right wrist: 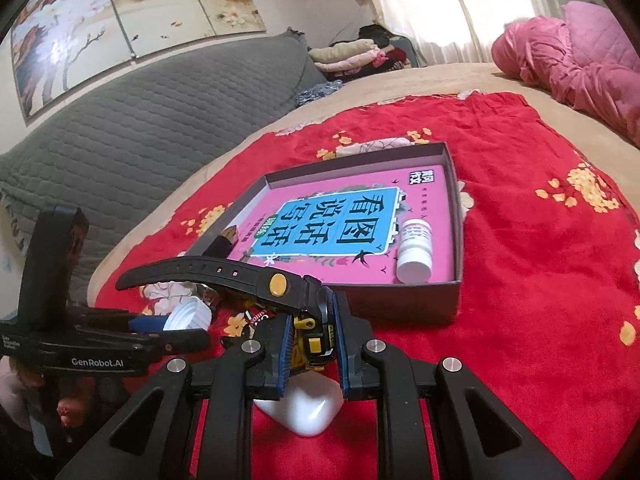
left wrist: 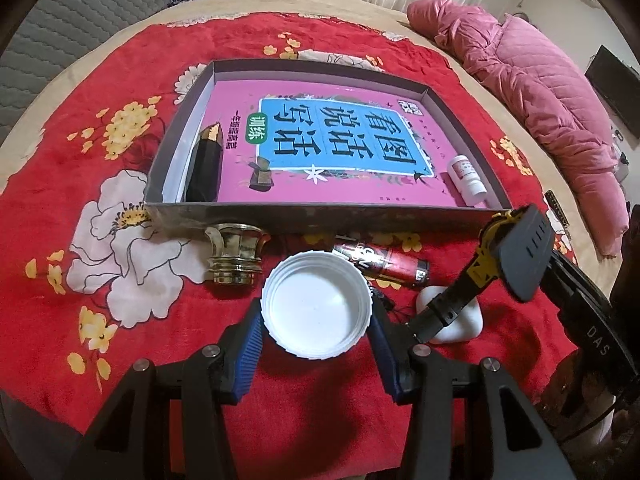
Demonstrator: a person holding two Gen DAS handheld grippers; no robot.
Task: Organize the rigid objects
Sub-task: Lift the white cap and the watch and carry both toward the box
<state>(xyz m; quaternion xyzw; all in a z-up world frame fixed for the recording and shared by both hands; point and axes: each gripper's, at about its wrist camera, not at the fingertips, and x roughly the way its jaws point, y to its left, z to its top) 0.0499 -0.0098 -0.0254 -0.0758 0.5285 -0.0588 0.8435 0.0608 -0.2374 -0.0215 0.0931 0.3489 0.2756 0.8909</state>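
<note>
A: Left wrist view: red flowered blanket (left wrist: 280, 44) spread over a tan bed (left wrist: 248, 4), grey quilted headboard (left wrist: 48, 52) at far left, pink quilt (left wrist: 540, 92) bunched along the right edge.

B: Right wrist view: same blanket, with a painted blossom panel (right wrist: 120, 8) on the wall above the headboard, folded clothes (right wrist: 360, 54) piled in the corner, pale curtains (right wrist: 460, 4) behind.

A: Box (left wrist: 320, 216) open on the blanket, lined with a pink book (left wrist: 332, 140). Black and gold bottle (left wrist: 206, 168) lying along its left wall, white vial (left wrist: 468, 182) lying at its right corner.

B: Outside, just before the near wall: gold stopper (left wrist: 236, 256), red tube (left wrist: 384, 264), white soap-like block (left wrist: 460, 320).

A: Left tool (left wrist: 316, 340) closed at mid width on a white cap (left wrist: 316, 304), pads pressed to its ribbed rim, cap lifted off the blanket, hollow side up.

B: Right tool (right wrist: 310, 344) clamped narrow on a black and yellow watch (right wrist: 312, 332), strap (right wrist: 200, 272) curving out to the left, above the white block, short of the box.
</note>
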